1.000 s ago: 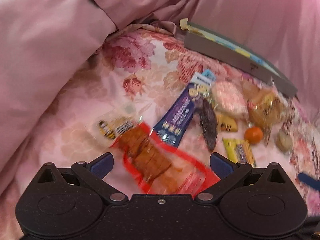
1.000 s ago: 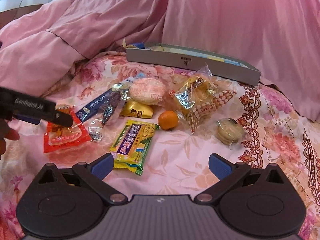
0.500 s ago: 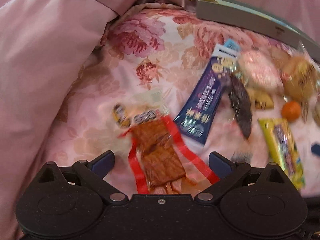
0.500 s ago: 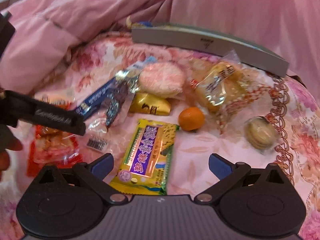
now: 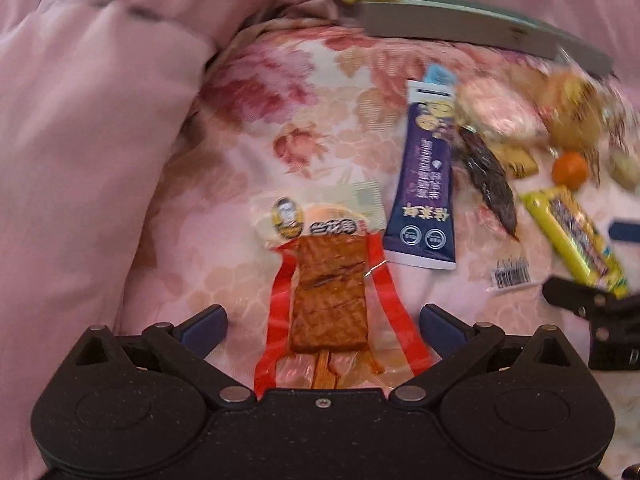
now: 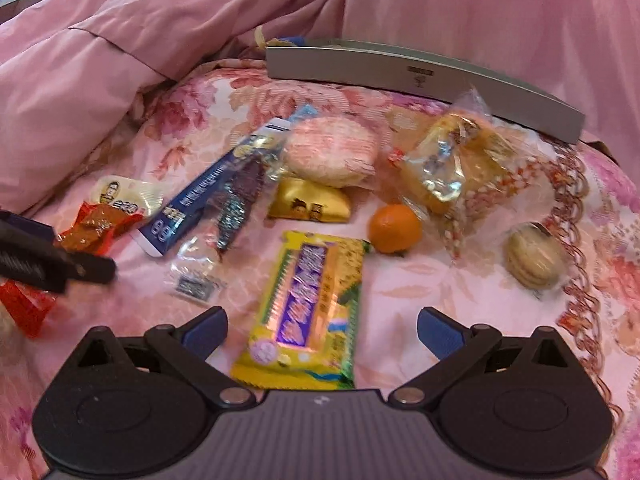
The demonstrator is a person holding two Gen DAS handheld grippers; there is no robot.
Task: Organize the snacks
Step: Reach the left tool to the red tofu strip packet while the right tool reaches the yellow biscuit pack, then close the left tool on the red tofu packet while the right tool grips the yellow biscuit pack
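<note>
Snacks lie on a floral bedspread. My left gripper is open, its fingers either side of a red packet of brown tofu strips, which also shows in the right wrist view. My right gripper is open, astride a yellow wafer bar, seen too in the left wrist view. A blue-purple packet, a dark snack in clear wrap, a pink rice cracker, a gold packet, a tangerine, a wrapped cake and round biscuits lie beyond.
A flat grey box lies at the back of the bed, also in the left wrist view. A bunched pink quilt rises on the left and behind. The left gripper's finger juts in at the right view's left edge.
Both grippers have moved forward and down. The tofu packet now lies straight between the left fingers, and the yellow bar sits closer between the right fingers. Both stay open.
</note>
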